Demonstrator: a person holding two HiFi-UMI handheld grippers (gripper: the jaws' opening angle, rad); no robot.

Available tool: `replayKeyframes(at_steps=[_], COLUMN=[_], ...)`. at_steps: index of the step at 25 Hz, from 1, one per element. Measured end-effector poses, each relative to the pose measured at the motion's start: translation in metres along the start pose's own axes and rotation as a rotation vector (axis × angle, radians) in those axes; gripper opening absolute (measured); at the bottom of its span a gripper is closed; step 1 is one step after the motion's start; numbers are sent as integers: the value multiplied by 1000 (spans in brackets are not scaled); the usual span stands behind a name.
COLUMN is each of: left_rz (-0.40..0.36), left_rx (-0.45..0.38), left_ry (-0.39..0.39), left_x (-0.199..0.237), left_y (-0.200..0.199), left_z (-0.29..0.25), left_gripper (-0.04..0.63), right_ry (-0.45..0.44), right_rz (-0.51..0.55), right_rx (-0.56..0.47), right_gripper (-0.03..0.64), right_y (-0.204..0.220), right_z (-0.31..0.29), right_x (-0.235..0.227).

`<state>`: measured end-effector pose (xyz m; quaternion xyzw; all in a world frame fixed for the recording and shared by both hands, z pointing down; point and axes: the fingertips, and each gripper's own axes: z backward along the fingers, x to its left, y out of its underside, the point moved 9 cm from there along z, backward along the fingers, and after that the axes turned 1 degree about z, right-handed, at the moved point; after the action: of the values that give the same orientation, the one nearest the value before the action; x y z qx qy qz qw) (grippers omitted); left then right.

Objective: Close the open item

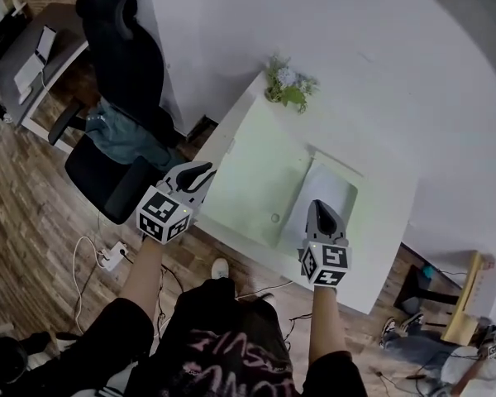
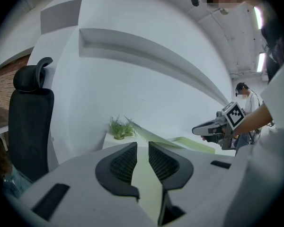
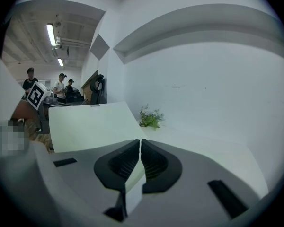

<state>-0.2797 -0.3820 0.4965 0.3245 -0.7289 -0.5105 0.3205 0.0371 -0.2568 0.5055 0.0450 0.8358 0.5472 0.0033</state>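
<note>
An open pale green folder lies on the white table. Its green cover is on the left and its white inner page on the right. My left gripper is at the cover's left edge. In the left gripper view, that gripper is shut on the green cover, which runs between the jaws. My right gripper hovers over the near end of the white page. In the right gripper view its jaws are shut, and the green cover stands tilted at the left.
A small potted plant sits at the table's far corner against the white wall. A black office chair with clothes on its seat stands left of the table. Cables and a power strip lie on the wooden floor. Several people stand far off.
</note>
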Motion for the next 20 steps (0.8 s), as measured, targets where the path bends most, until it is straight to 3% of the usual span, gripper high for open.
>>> replayKeyframes(at_steps=[7, 20], left_rz=[-13, -3], left_rx=[-8, -73], left_ry=[23, -25], left_x=[-21, -73], left_y=[-8, -37], left_z=[-10, -26], left_gripper=[87, 81], right_ry=[11, -22], right_rz=[-13, -18], right_rx=[-18, -51], right_gripper=[27, 27], right_y=[3, 6], right_z=[14, 36], right_x=[-16, -78])
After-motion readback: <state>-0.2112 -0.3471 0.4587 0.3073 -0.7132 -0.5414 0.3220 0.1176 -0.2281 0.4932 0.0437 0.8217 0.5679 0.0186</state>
